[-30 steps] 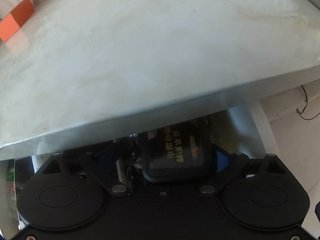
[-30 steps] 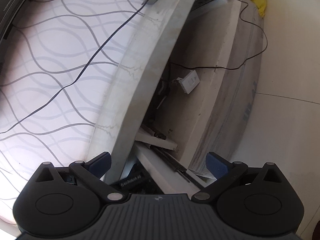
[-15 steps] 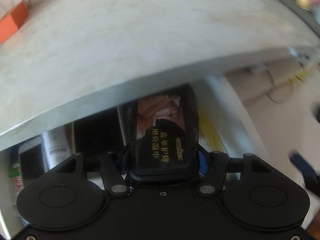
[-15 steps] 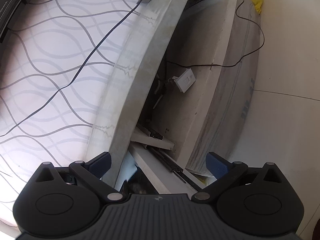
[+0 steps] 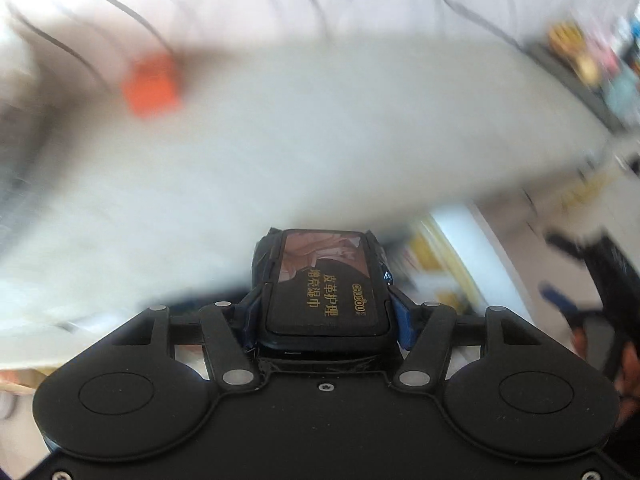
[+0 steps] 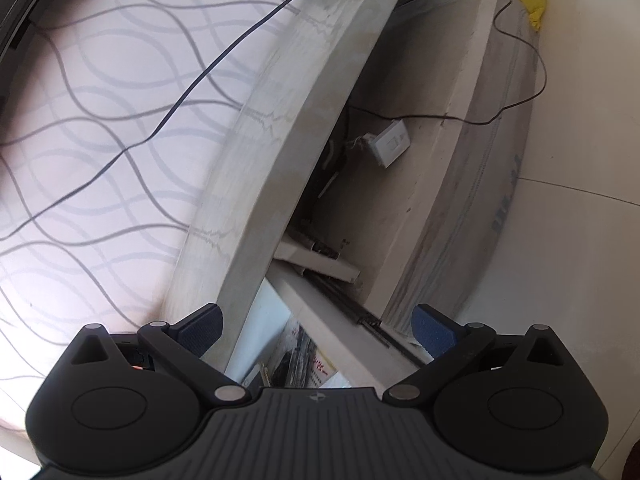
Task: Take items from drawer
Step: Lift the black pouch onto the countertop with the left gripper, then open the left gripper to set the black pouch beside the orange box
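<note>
Left gripper carries a wet-wipe pack above the tabletop; right gripper hangs empty over the open drawer.

The pale tabletop (image 5: 320, 128) fills the blurred left view, with an orange block (image 5: 152, 84) at 11 o'clock. The drawer (image 6: 320, 316) sits below the right gripper (image 6: 318, 326), whose fingers are spread with nothing between them. The left gripper (image 5: 324, 308) has its fingers clamped on the dark wet-wipe pack (image 5: 326, 280) at 6 o'clock.
</note>
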Demonstrator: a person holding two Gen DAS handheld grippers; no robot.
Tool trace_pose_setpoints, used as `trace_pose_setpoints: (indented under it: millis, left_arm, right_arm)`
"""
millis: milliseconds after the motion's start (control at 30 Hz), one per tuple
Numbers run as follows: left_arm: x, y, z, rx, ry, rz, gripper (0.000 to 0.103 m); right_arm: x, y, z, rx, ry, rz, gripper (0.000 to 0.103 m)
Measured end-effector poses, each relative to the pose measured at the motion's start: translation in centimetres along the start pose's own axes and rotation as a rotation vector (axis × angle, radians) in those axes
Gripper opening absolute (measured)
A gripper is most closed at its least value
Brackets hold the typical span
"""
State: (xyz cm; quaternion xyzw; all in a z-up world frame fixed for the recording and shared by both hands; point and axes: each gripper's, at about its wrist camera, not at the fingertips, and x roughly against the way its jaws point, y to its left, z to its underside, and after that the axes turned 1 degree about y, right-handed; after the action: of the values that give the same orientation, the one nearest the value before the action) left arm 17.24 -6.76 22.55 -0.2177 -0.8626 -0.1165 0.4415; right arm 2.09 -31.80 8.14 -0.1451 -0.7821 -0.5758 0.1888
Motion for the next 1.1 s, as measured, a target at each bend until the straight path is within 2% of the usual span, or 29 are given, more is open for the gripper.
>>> trace_pose_setpoints:
  millis: [167, 267, 367, 433, 533, 600, 800, 967, 1100]
  left_arm:
    - [-0.1, 4.2, -2.8, 0.057, -0.166, -0.203, 0.061]
    - [-3.1, 7.7, -5.1, 0.127, -0.207, -0.315, 0.061]
    - [-6.7, 11.6, -7.1, 0.199, -0.225, -0.377, 0.061]
    - [-8.3, 14.4, -8.3, 0.280, -0.244, -0.396, 0.061]
    - [-11.2, 17.2, -9.1, 0.321, -0.273, -0.422, 0.061]
    - [-12.2, 18.7, -10.2, 0.347, -0.292, -0.413, 0.061]
    - [-14.3, 21.2, -12.6, 0.419, -0.339, -0.453, 0.061]
    - [-15.5, 23.4, -13.5, 0.485, -0.430, -0.370, 0.061]
    - [-16.8, 23.5, -14.8, 0.460, -0.444, -0.403, 0.061]
  right_arm:
    - [0.0, 0.5, 0.4, 0.018, 0.006, 0.001, 0.103]
    - [0.3, 0.6, 0.5, 0.028, 0.002, 0.002, 0.103]
    - [0.8, 0.7, 0.4, 0.037, -0.014, 0.006, 0.103]
    - [1.1, 0.8, 0.4, 0.039, -0.023, 0.011, 0.103]
    - [1.3, 0.8, 0.2, 0.042, -0.031, 0.024, 0.103]
    - [1.3, 0.8, 0.2, 0.043, -0.033, 0.030, 0.103]
    - [0.6, 0.9, 0.4, 0.046, -0.003, 0.035, 0.103]
    - [0.5, 0.9, 0.5, 0.050, -0.003, 0.038, 0.103]
    - [0.6, 1.2, 0.7, 0.068, -0.002, 0.041, 0.103]
